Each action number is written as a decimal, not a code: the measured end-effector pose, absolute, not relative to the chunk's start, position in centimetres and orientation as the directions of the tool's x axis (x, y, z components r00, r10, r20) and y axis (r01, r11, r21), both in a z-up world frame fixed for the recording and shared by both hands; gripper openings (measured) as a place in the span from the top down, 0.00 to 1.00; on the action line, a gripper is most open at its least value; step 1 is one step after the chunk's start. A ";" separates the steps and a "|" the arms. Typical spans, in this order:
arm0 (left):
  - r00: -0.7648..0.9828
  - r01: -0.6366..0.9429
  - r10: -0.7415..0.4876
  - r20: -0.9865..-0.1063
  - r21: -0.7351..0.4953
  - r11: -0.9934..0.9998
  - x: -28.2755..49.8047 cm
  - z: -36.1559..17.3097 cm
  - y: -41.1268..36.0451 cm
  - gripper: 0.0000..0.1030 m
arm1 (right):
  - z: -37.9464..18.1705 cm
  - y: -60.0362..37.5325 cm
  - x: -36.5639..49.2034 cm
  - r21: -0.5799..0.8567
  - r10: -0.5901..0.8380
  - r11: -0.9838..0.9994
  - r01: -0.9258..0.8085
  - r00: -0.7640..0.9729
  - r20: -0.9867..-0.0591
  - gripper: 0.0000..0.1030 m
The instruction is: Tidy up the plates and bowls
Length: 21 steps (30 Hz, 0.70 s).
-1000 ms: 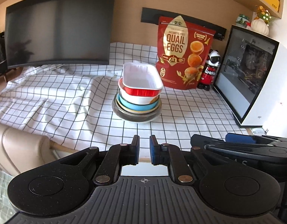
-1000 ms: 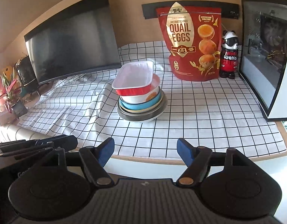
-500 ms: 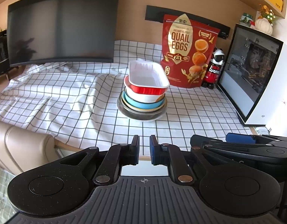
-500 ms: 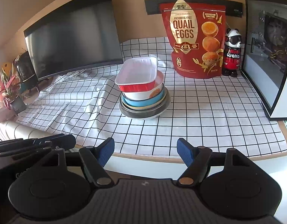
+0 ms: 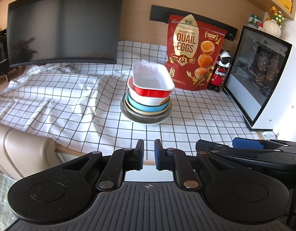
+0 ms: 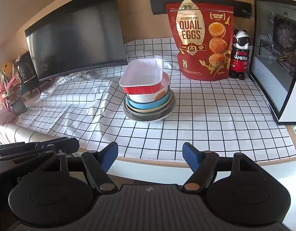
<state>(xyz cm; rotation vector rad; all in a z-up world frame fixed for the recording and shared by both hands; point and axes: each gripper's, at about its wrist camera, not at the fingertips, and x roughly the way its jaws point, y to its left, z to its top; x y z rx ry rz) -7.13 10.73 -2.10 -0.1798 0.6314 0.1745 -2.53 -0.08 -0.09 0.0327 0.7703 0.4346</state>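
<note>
A stack of dishes [image 5: 146,105] stands mid-table on the checked cloth [image 5: 71,100]. A grey plate is at the bottom, with a yellowish plate, a blue bowl and a white bowl above it. A red foil tray [image 5: 151,79] with a white inside lies on top. My left gripper [image 5: 148,155] is shut with nothing between its pads, held back over the table's near edge. My right gripper [image 6: 150,156] stands open and empty, also short of the stack [image 6: 148,100] and its tray [image 6: 142,77]. Each gripper shows at the side of the other's view.
Behind the stack stand a red quail-eggs bag [image 5: 194,53] and a panda bottle [image 5: 223,71]. A dark monitor [image 5: 61,28] fills the back left and a white computer case [image 5: 263,80] the right. A beige chair [image 5: 18,150] sits below the table's left front edge.
Both views have shifted only slightly. The stack has not moved, and both grippers' jaws stand as before.
</note>
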 end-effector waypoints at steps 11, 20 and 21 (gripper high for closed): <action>0.790 -0.222 0.108 -0.604 -0.117 0.968 -7.0 -2.2 10.7 0.88 | -0.3 -0.1 -2.3 0.187 0.393 0.910 -0.369 0.629 -0.671 0.28; 0.787 -0.222 0.107 -0.607 -0.117 0.968 -6.6 -2.2 10.7 0.88 | -0.3 -0.1 -1.9 0.186 0.392 0.910 -0.369 0.627 -0.673 0.28; 0.787 -0.222 0.107 -0.608 -0.117 0.968 -6.5 -2.2 10.8 0.88 | -0.3 -0.2 -1.8 0.187 0.392 0.910 -0.369 0.626 -0.674 0.28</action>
